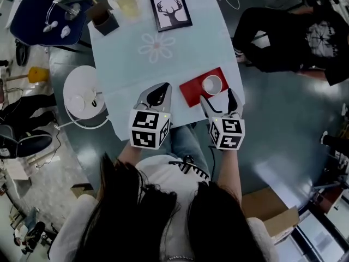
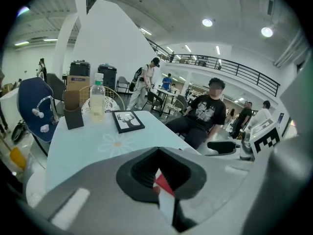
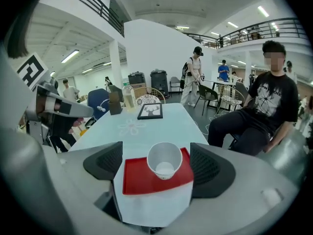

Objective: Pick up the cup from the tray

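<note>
One empty white cup [image 3: 164, 159] on red tray [image 3: 137, 177]; right gripper [image 3: 156, 155] spread, left gripper [image 2: 157, 153] pressed together.

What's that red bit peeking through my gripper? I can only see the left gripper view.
Observer: It's a flat red tray. The whole of it shows in the right gripper view.
Operator: Is anything on it?
Observer: Yes, a white cup stands upright on the tray, and it looks empty inside.
Operator: What is my other gripper doing?
Observer: The right gripper is open and lined up on the cup, just short of it and not touching it.
</note>
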The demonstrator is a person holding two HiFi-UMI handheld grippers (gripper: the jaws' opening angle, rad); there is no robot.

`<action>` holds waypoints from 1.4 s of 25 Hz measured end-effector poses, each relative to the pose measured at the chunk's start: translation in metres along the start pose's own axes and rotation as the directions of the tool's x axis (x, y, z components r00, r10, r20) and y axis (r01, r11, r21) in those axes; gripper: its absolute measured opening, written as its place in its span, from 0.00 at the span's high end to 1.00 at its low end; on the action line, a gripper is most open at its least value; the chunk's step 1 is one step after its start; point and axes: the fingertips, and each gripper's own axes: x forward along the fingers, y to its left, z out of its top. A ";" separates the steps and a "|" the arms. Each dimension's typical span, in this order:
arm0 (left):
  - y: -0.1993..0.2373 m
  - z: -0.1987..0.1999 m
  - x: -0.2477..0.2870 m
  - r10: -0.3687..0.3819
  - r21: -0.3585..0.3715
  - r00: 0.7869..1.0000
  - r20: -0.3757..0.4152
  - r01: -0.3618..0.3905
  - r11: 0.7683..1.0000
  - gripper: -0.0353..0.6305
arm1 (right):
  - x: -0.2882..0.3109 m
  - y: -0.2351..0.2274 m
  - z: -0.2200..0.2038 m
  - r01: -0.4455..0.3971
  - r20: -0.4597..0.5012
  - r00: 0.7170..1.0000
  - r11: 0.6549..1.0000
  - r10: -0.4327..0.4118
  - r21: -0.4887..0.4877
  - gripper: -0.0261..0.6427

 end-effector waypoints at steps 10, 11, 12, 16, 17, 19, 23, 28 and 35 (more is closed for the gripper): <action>0.006 -0.006 0.026 0.064 -0.016 0.996 -0.068 -0.065 0.998 0.95 | 0.042 -0.008 -0.020 -0.020 -0.105 0.994 1.000 0.018 -0.015 0.29; 0.007 -0.007 0.029 0.068 -0.015 0.995 -0.074 -0.069 0.998 0.95 | 0.047 -0.008 -0.021 -0.024 -0.115 0.993 1.000 0.022 -0.019 0.29; 0.006 -0.007 0.031 0.070 -0.014 0.995 -0.078 -0.071 0.997 0.95 | 0.051 -0.009 -0.022 -0.029 -0.125 0.992 0.999 0.025 -0.028 0.30; 0.006 -0.008 0.034 0.077 -0.017 0.993 -0.090 -0.079 0.997 0.95 | 0.064 -0.011 -0.025 -0.029 -0.159 0.987 0.998 0.021 -0.052 0.30; 0.007 -0.008 0.034 0.079 -0.019 0.992 -0.094 -0.081 0.997 0.95 | 0.068 -0.013 -0.027 -0.018 -0.170 0.985 0.998 0.008 -0.061 0.30; 0.008 -0.008 0.036 0.079 -0.025 0.992 -0.101 -0.082 0.996 0.95 | 0.073 -0.017 -0.029 0.001 -0.189 0.982 0.996 -0.017 -0.087 0.30; 0.010 -0.008 0.040 0.075 -0.032 0.991 -0.110 -0.079 0.996 0.95 | 0.079 -0.019 -0.033 0.002 -0.213 0.977 0.997 -0.020 -0.083 0.36; 0.012 -0.009 0.044 0.077 -0.036 0.990 -0.114 -0.082 0.996 0.95 | 0.082 -0.021 -0.034 0.000 -0.217 0.976 0.998 -0.014 -0.068 0.39; 0.008 -0.003 0.048 0.071 -0.054 0.993 -0.099 -0.076 0.996 0.95 | 0.074 -0.015 -0.020 -0.034 -0.204 0.979 0.993 0.011 -0.110 0.40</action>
